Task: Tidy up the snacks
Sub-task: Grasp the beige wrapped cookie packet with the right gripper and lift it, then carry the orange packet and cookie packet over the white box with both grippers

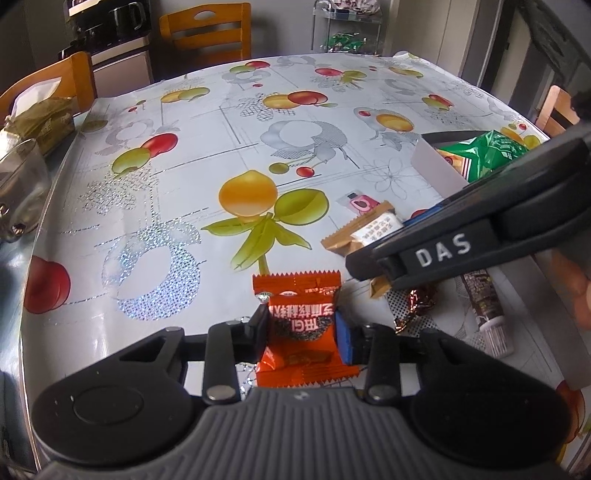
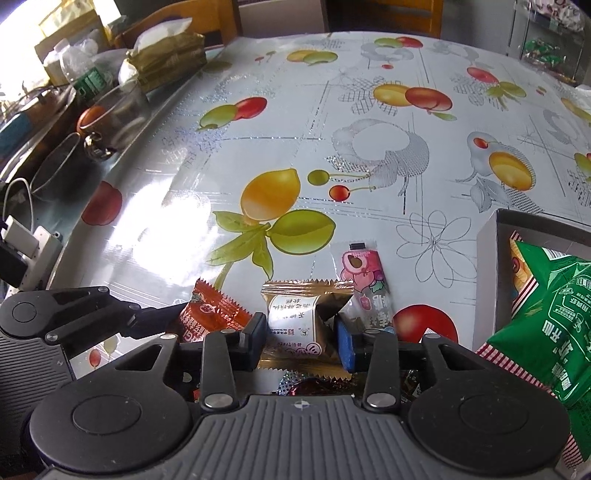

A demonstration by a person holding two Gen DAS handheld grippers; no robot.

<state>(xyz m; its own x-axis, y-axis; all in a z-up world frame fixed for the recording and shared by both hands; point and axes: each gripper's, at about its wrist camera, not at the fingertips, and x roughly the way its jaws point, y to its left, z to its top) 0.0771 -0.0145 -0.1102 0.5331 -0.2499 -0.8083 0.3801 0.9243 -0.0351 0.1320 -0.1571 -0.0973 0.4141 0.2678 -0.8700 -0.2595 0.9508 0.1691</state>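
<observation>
- two claws work side by side on the fruit-print tablecloth [image 1: 221,129].
- left gripper [image 1: 301,332] clamped on the orange snack packet [image 1: 299,332].
- right gripper [image 2: 301,334] clamped on the gold snack packet [image 2: 295,317], near the white box [image 2: 487,266] at right.

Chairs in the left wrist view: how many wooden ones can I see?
3. The middle chair stands beyond the table, the left chair at its far left corner, the right chair at the picture's right edge. More may be hidden.
</observation>
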